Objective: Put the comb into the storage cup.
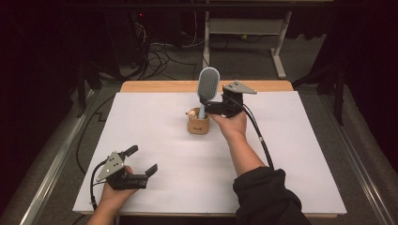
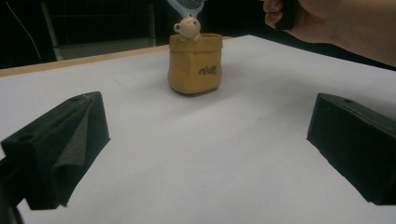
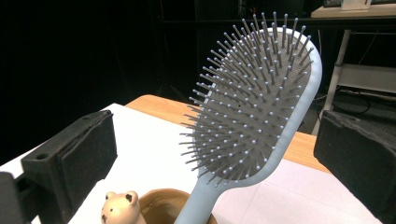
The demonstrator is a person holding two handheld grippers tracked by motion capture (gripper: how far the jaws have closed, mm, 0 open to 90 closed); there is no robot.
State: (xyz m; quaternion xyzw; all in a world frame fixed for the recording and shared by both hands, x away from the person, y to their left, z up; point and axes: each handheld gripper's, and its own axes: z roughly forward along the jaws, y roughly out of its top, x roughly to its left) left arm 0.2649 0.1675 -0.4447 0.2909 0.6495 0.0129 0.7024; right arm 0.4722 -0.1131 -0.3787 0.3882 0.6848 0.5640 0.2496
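Note:
A tan pouch-shaped holder (image 1: 198, 125) (image 2: 194, 65) stands upright near the middle of the table. A pale blue hairbrush (image 1: 208, 84) (image 3: 257, 107) stands in it, handle down and bristle head up. A small cream bear figure (image 1: 191, 113) (image 2: 188, 27) (image 3: 120, 207) sits at the holder's rim (image 3: 159, 200). My right gripper (image 1: 210, 106) (image 3: 215, 158) is open, with its jaws on either side of the brush and a gap on each side. My left gripper (image 1: 142, 160) (image 2: 205, 149) rests open near the front left, pointing at the holder with nothing between its jaws.
A white sheet (image 1: 187, 187) covers the wooden table (image 1: 155, 86). The person's right hand (image 2: 336, 23) hovers just right of the holder. Behind the table are a white desk frame (image 1: 279, 51) and floor cables (image 1: 162, 58).

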